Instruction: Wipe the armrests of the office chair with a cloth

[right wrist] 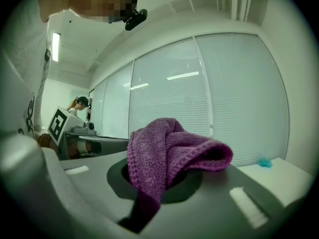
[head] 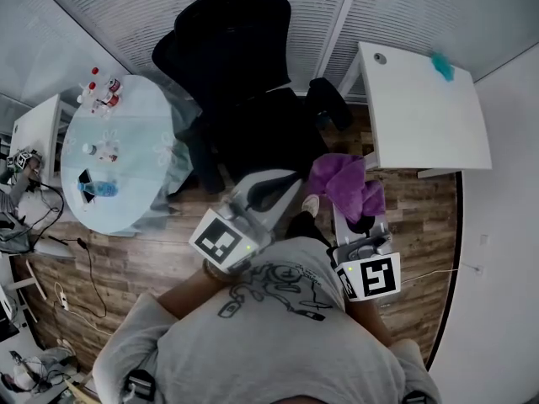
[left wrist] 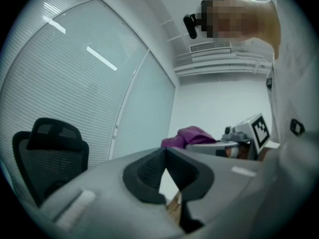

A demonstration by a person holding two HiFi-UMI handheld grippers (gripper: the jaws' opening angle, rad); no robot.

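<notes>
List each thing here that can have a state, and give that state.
left tool: shut, nothing between its jaws.
right tool: shut on the purple cloth.
purple cloth: bunched, drooping over the jaws.
office chair: upright, unoccupied, cloth not on either armrest.

Cloth (right wrist: 172, 151) apparently in hand-held gripper (right wrist: 158, 185)
</notes>
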